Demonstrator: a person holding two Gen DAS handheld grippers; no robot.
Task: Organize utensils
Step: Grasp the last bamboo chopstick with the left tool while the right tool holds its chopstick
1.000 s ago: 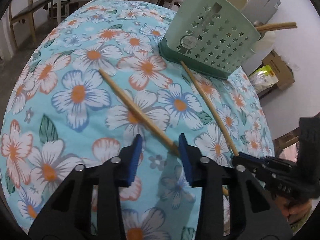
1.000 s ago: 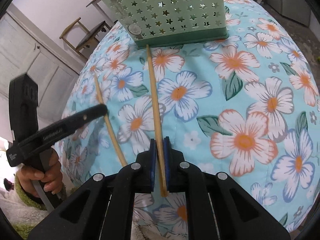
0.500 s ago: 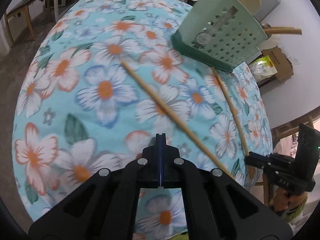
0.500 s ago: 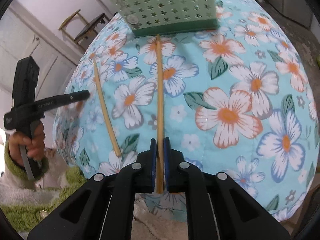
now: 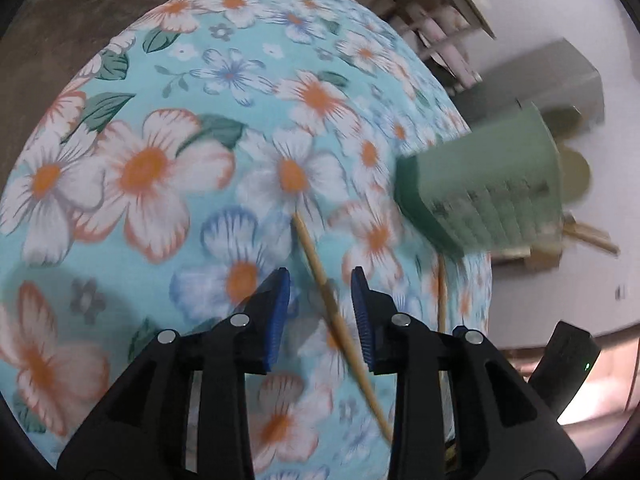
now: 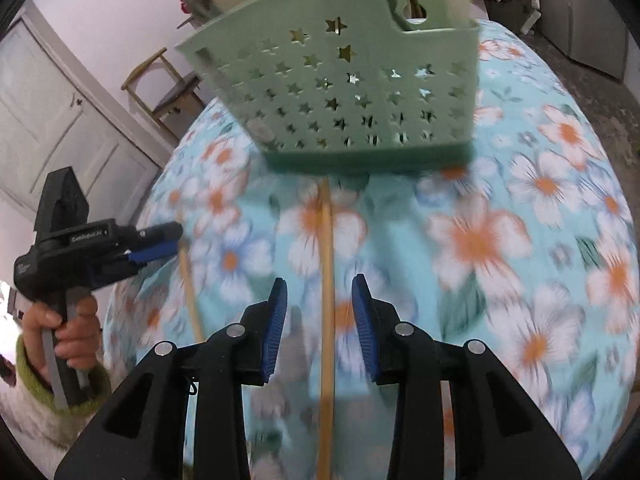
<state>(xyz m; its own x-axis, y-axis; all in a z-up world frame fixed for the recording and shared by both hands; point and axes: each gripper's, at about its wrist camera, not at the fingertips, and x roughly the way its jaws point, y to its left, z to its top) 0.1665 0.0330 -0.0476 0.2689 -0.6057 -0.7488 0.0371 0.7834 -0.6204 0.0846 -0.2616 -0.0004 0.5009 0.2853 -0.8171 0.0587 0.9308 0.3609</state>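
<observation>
Left gripper (image 5: 320, 312) jaws just opened, straddling chopstick (image 5: 320, 272) on floral counter (image 5: 152, 168); green basket (image 5: 492, 188) beyond.

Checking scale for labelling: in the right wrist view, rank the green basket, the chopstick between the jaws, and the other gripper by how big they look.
1. Green basket
2. Chopstick, long but thin
3. Left gripper; nearness skews this comparison.

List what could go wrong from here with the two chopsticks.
1. Both grippers, left and right, have just been opening, each with a chopstick between pads that do not press it: left chopstick, right chopstick. Closing off-centre could flick one away.
2. The right chopstick's far end sits at the basket; pushing forward may jam it against the base.
</observation>
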